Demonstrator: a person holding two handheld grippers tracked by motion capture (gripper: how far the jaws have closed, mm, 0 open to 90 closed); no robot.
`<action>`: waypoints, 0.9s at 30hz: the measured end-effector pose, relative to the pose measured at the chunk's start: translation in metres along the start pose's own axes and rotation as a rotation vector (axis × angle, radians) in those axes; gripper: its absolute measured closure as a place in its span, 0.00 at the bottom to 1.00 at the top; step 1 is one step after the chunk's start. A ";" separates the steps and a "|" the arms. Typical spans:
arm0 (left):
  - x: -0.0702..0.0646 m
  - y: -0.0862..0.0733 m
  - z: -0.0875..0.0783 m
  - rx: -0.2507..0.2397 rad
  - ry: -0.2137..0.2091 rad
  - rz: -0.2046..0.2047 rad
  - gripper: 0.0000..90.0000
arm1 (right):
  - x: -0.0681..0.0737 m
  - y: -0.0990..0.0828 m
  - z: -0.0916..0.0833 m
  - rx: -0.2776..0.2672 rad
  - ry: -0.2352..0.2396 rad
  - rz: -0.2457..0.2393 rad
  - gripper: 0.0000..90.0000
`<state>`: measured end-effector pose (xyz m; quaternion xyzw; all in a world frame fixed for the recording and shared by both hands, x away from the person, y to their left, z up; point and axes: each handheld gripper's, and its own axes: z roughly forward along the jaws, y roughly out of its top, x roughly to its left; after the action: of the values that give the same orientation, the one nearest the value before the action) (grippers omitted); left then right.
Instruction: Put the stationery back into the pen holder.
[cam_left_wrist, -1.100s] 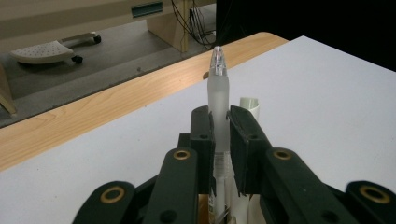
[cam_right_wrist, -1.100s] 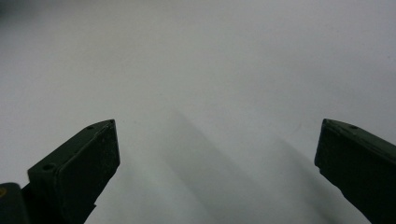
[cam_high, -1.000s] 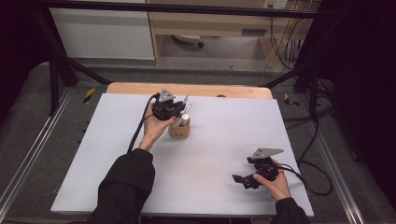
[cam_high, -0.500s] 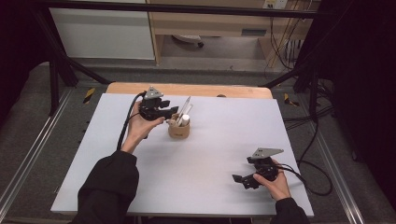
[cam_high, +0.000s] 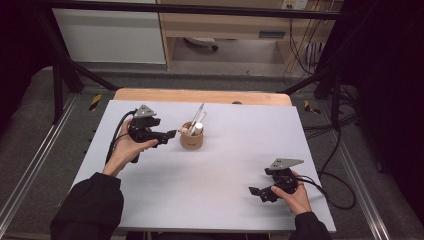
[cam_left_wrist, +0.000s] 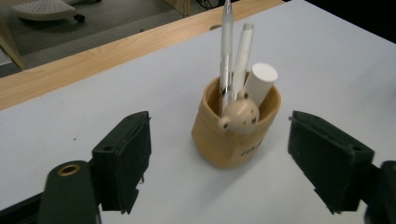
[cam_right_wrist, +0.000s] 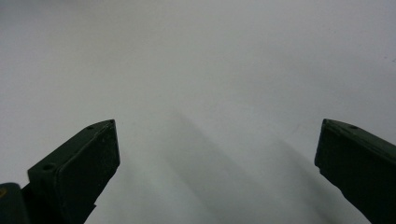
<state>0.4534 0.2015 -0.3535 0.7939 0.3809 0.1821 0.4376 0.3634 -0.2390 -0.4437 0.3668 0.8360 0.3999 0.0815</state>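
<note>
**Left gripper open beside the pen cup; right gripper idle, open**

High view: the tan pen cup (cam_high: 191, 139) stands upright on the white table (cam_high: 220, 165), in the upper middle of the frame, near the wooden strip (cam_high: 200, 96) at the table's top edge. It holds two white pens (cam_high: 199, 114), a short white cylinder (cam_high: 198, 129) and a small bear-head figure at the rim.

The left gripper (cam_high: 167, 135) sits just left of the cup, level with it and pointing at it, apart from it. Its jaws have just been opening; in the left gripper view they stand wide, one at lower left, one at lower right, with the cup (cam_left_wrist: 236, 126) ahead in the gap, untouched by either pad. Nothing is held.

The right gripper (cam_high: 257, 192) rests in the lower right of the high view, well apart from the cup. In the right gripper view its jaws are spread wide over bare table (cam_right_wrist: 201, 70), holding nothing.
</note>
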 end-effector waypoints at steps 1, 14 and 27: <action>0.000 -0.005 -0.002 0.005 0.001 -0.001 0.22 | 0.000 0.000 0.000 0.001 -0.001 0.001 0.01; 0.000 -0.080 -0.018 0.067 0.007 -0.009 0.11 | 0.000 0.000 0.000 0.001 -0.006 -0.001 0.01; -0.002 -0.134 -0.037 0.118 0.007 0.010 0.11 | 0.000 -0.001 0.000 0.004 -0.014 -0.005 0.01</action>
<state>0.3692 0.2638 -0.4445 0.8194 0.3887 0.1641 0.3880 0.3630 -0.2396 -0.4440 0.3679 0.8370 0.3954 0.0876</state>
